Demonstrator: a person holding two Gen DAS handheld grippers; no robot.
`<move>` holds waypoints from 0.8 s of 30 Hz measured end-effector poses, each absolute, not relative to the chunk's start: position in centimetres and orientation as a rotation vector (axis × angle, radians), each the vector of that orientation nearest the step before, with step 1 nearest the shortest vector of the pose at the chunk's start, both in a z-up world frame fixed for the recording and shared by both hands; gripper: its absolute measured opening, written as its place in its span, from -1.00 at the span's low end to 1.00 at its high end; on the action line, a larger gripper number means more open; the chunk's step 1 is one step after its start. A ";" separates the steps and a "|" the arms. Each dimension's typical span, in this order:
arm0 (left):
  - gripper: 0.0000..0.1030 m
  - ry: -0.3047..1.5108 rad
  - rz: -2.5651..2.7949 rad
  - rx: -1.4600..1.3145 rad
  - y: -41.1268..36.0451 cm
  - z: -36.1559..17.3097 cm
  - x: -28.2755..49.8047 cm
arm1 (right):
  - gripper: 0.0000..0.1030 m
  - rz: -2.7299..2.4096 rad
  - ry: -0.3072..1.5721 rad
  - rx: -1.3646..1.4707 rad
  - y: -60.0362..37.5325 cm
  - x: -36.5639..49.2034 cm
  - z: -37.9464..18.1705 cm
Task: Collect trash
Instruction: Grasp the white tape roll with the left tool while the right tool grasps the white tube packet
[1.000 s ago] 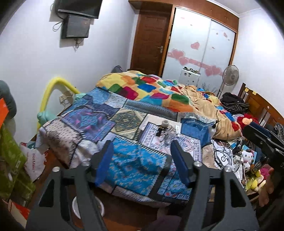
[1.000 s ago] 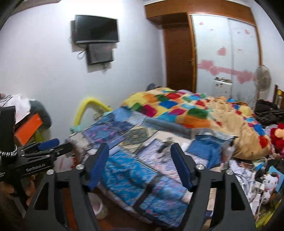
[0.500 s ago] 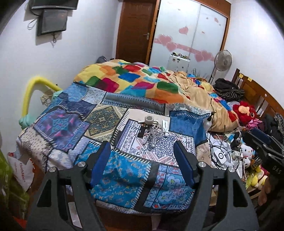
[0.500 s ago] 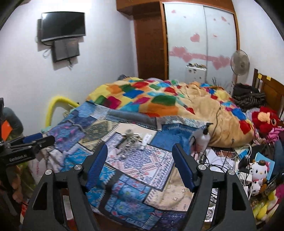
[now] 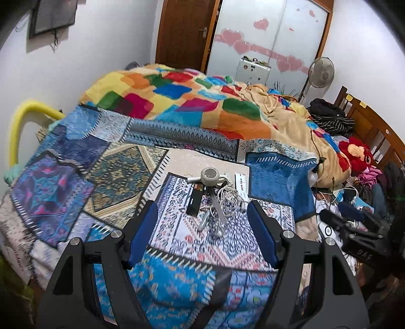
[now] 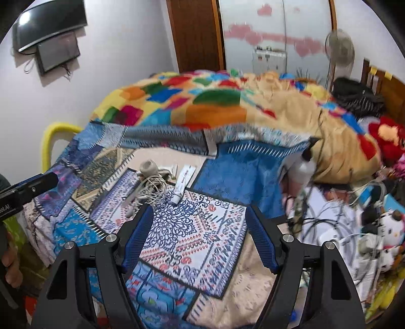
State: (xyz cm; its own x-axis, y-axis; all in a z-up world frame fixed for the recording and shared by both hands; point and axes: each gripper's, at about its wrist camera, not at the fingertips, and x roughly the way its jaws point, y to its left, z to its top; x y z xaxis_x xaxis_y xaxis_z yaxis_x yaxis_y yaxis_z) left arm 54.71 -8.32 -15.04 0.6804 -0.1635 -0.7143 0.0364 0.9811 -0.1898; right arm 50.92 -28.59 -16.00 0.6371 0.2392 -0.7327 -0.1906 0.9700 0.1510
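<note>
Near edge of the bed point(image 5: 177, 291) hidden behind the claw arms, printing on the white tube point(image 6: 182, 182) too small to read, cluttered cables point(image 6: 329, 222) smeared by motion blur, wall screen point(image 5: 54, 15) cut off by the picture's edge

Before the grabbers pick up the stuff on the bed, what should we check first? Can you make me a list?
1. Left gripper jaws open, nothing in them: ok.
2. Right gripper jaws open, nothing in them: ok.
3. Pile on the bed in plain sight, with tape roll, white cord and white tube: ok.
4. Way to the pile free: ok.
5. Which things are trash: cannot tell.
6. Trash bag or bin in sight: not ok.
</note>
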 end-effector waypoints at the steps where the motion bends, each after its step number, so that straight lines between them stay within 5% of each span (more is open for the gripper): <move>1: 0.40 0.823 -0.116 -0.169 -8.3 -15.5 55.4 | 0.40 0.248 0.860 0.069 -28.5 51.6 -16.6; 13: 0.40 0.957 -0.166 -0.185 -8.4 -23.1 65.4 | 0.37 0.298 0.969 0.061 -25.2 58.7 -23.7; 20: 0.39 0.974 -0.201 -0.145 -10.2 -25.6 68.9 | -0.03 0.338 0.988 -0.014 -22.4 60.9 -25.9; 24: 0.20 0.979 -0.221 -0.145 -10.9 -26.6 70.2 | -0.13 0.342 0.984 -0.050 -21.6 61.2 -26.5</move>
